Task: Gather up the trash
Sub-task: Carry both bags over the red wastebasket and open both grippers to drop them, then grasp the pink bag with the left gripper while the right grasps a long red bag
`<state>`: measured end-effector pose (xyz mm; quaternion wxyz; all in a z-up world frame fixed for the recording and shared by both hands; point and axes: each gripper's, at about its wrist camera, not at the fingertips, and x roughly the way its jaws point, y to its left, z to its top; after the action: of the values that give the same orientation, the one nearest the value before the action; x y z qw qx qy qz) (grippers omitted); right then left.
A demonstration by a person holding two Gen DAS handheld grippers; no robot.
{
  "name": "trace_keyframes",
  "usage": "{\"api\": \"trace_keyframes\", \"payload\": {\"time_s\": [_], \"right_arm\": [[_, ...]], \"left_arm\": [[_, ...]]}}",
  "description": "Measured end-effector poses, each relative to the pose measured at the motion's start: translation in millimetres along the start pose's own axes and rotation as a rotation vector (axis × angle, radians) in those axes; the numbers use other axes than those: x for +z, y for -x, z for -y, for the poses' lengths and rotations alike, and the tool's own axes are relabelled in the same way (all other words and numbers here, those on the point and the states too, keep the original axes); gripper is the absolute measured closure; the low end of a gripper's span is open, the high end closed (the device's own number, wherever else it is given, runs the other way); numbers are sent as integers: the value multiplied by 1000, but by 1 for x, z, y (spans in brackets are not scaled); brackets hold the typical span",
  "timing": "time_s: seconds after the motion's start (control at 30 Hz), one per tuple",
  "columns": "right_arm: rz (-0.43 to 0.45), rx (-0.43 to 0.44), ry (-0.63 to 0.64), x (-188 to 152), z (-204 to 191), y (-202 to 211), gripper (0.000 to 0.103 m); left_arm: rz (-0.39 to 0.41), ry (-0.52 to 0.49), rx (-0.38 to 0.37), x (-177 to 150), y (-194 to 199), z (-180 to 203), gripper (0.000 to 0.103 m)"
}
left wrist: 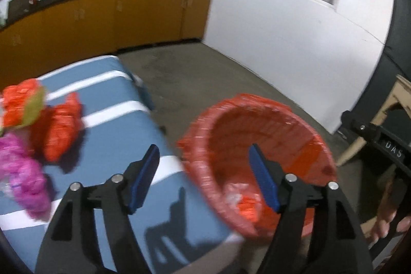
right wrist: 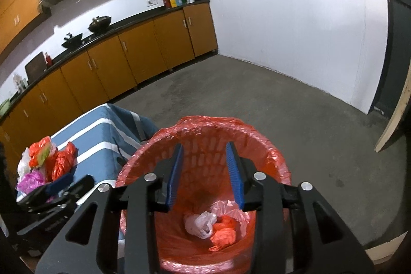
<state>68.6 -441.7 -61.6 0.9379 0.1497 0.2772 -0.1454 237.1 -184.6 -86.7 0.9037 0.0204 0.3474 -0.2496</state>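
A red bin lined with a red plastic bag [left wrist: 259, 117] [right wrist: 205, 135] stands on the floor beside a blue-and-white striped table [left wrist: 108, 94]. On its bottom lie a white crumpled bag [right wrist: 200, 221] and an orange one [right wrist: 223, 235]. Orange bags [left wrist: 61, 130] and a pink bag [left wrist: 23, 171] are piled on the table's left. My left gripper [left wrist: 203, 148] is open and empty, straddling the table edge and the bin's rim. My right gripper [right wrist: 204, 145] hangs over the bin, open with nothing between its pads. The left gripper [right wrist: 74, 180] also shows by the pile.
Orange cabinets [right wrist: 143, 53] under a dark counter with two woks [right wrist: 99, 22] line the far wall. Bare concrete floor [right wrist: 282, 99] stretches to a white wall. A pale wooden frame [left wrist: 393, 104] stands to the right of the bin. A person's hand [left wrist: 385, 225] holds the right gripper.
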Motion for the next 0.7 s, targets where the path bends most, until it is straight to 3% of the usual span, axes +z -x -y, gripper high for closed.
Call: {"api": "trace_keyframes", "payload": {"time_s": [0.17,0.5,0.7], "right_arm": [[11,34,81,-1,-34,0,56],[-29,196,250,-14,-145,-25,55],[-95,295,309,-26,-210,-61,55]], "left_arm": [[66,8,148,-8,29,-38,24],[187,114,453,-37,100,-132,15],[228,222,557,-51,128,-184,14]]}}
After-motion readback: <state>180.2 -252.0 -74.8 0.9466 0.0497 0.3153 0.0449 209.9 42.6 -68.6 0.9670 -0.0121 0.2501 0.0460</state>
